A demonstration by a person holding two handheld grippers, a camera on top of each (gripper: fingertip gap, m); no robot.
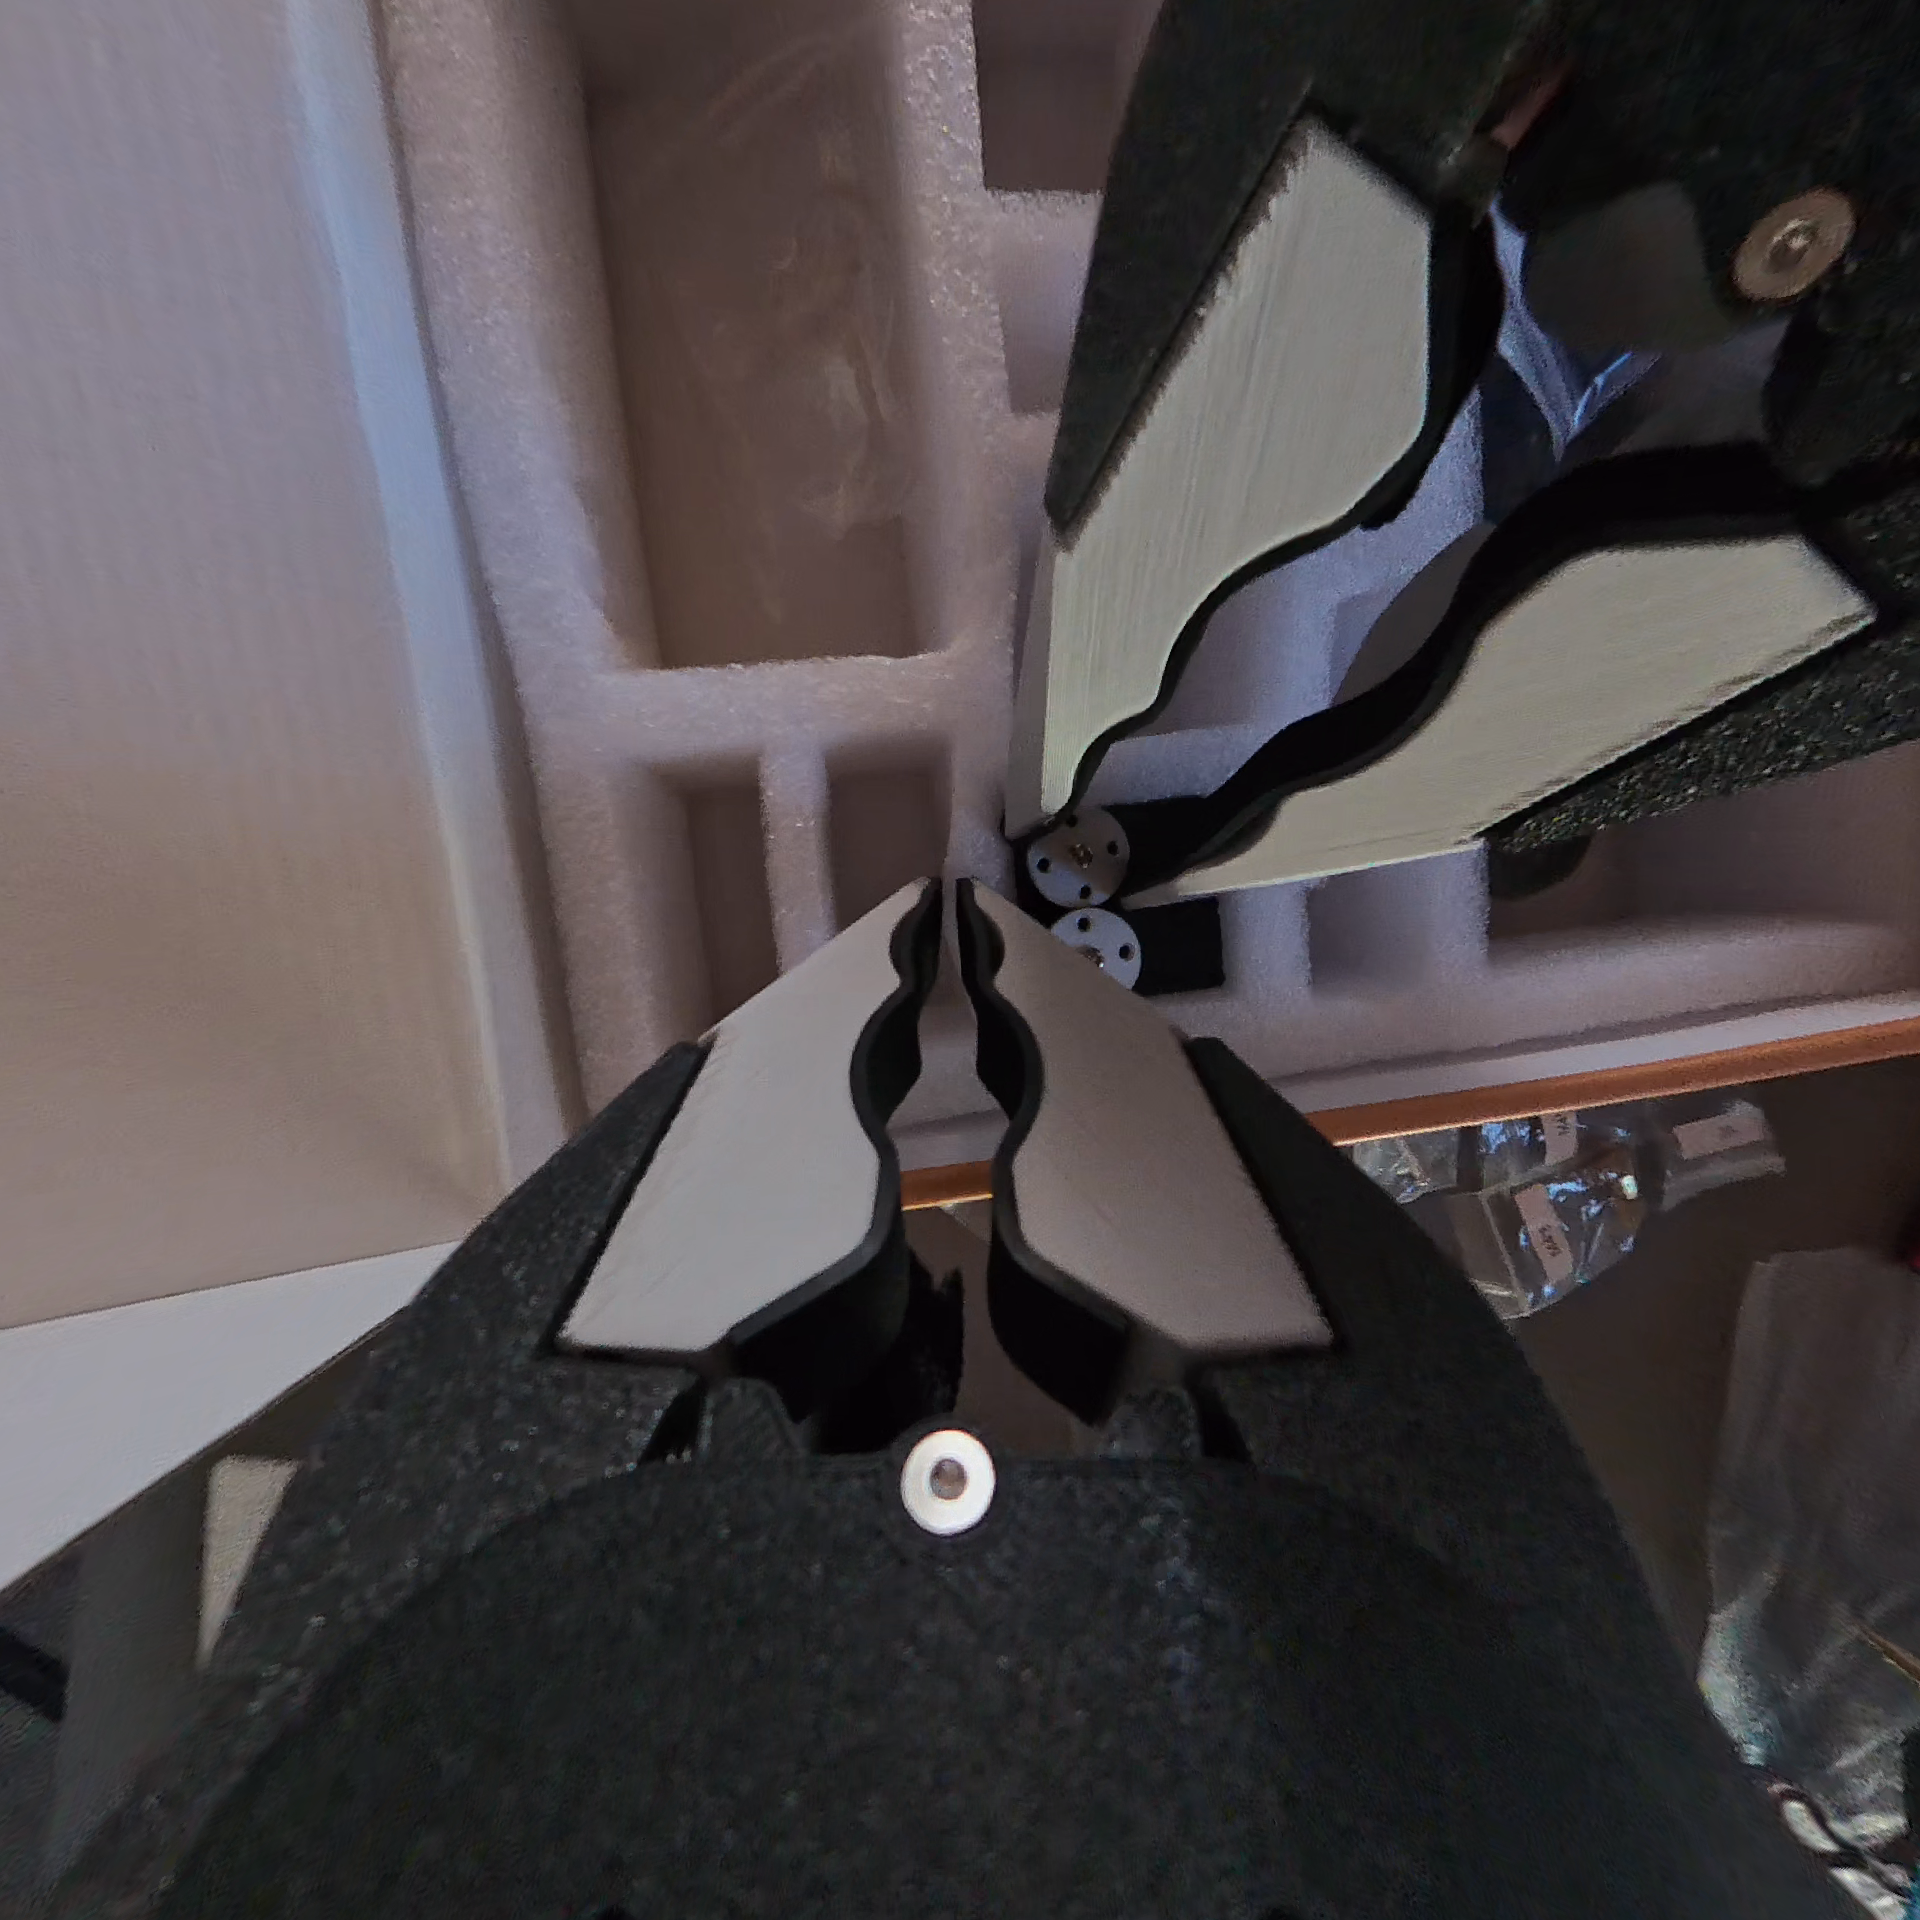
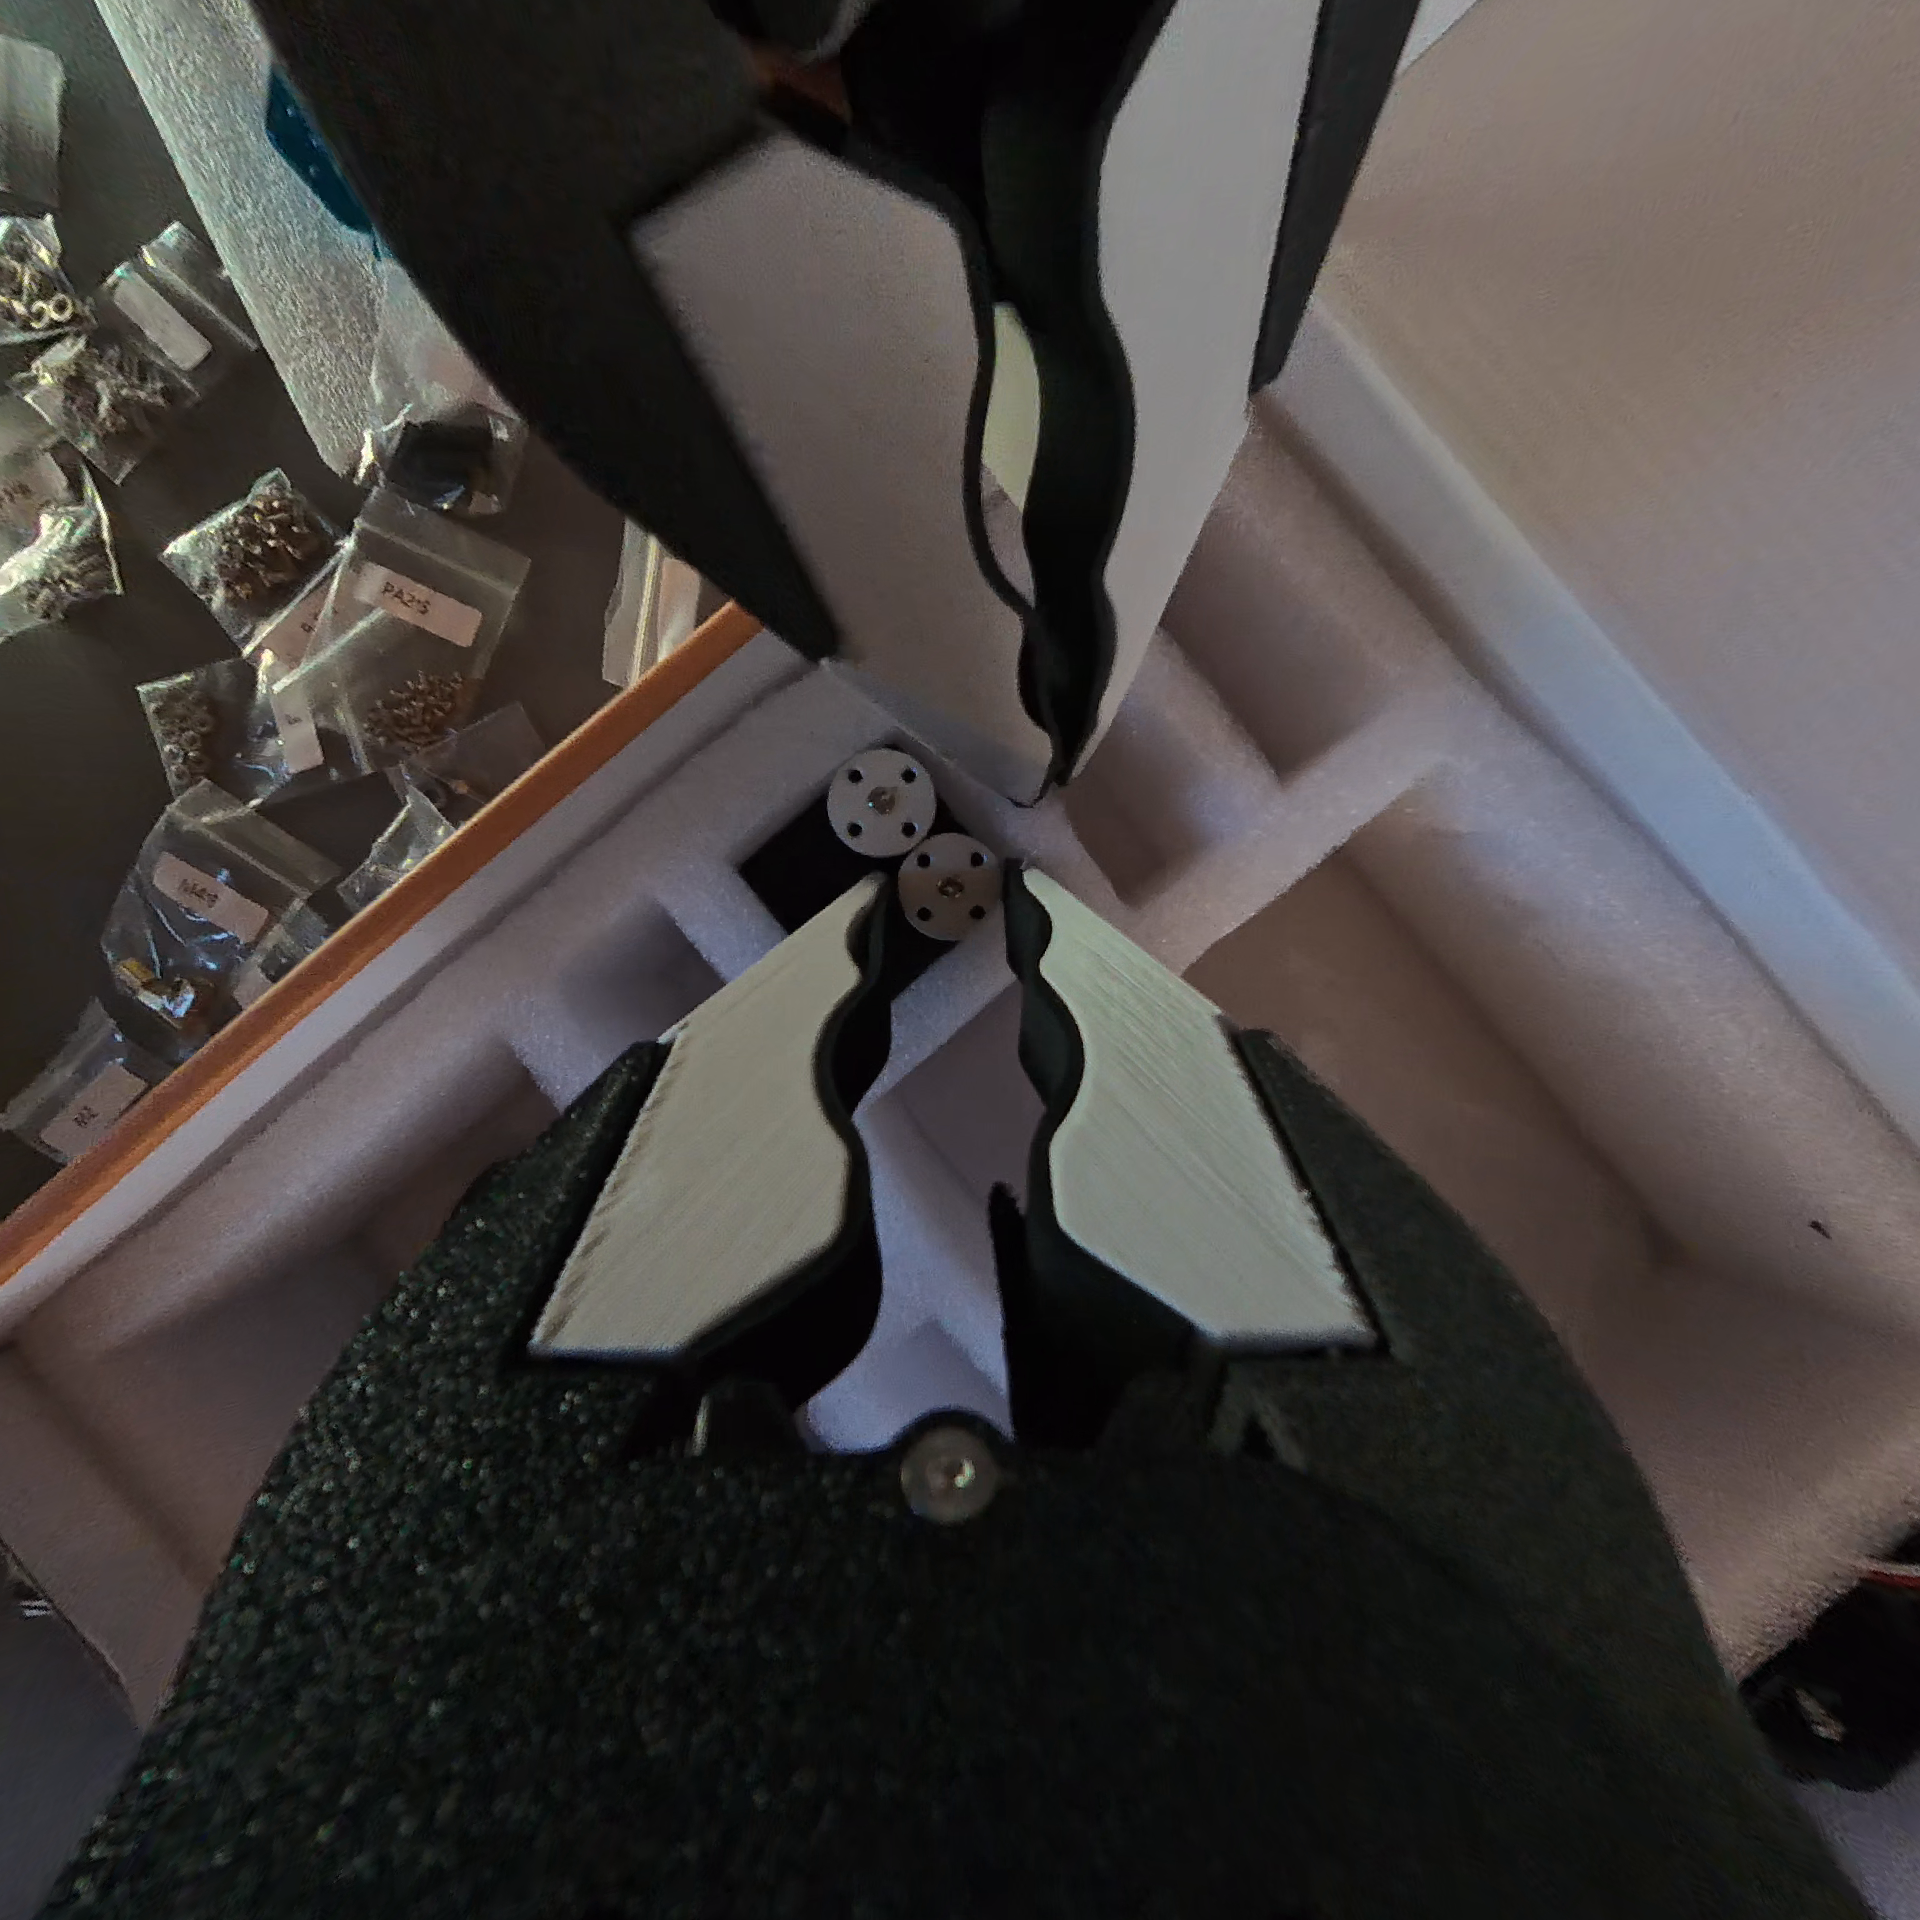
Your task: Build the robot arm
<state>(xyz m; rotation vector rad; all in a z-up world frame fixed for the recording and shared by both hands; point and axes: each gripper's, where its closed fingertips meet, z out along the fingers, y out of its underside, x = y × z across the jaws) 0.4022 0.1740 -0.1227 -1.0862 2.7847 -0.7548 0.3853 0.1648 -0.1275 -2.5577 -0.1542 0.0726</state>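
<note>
Two black servo motors with white round horns lie side by side in a slot of a white foam insert (image 1: 727, 696). My right gripper (image 2: 951, 883) is open, its fingertips close on either side of one servo's horn (image 2: 948, 878); I cannot tell if they touch it. The other servo's horn (image 2: 881, 805) sits just beyond, nearer the box edge. In the left wrist view the right gripper (image 1: 1081, 852) comes from the upper right over the same horn (image 1: 1075, 847), with the second horn (image 1: 1093, 940) below it. My left gripper (image 1: 948, 885) is shut and empty, tips on the foam beside the servos; it also shows in the right wrist view (image 2: 1055, 779).
The foam insert (image 2: 1351, 831) has several empty compartments and sits in a box with an orange-brown edge (image 2: 416, 862). Several small clear bags of screws (image 2: 312, 582) lie on the dark surface outside the box, also seen in the left wrist view (image 1: 1558, 1195). A pale lid or wall (image 1: 187, 623) stands at the left. My two grippers' fingertips are within a few centimetres of each other. From the left gripper's tips to the white foam insert (image 1: 727, 696) is close to 5 cm.
</note>
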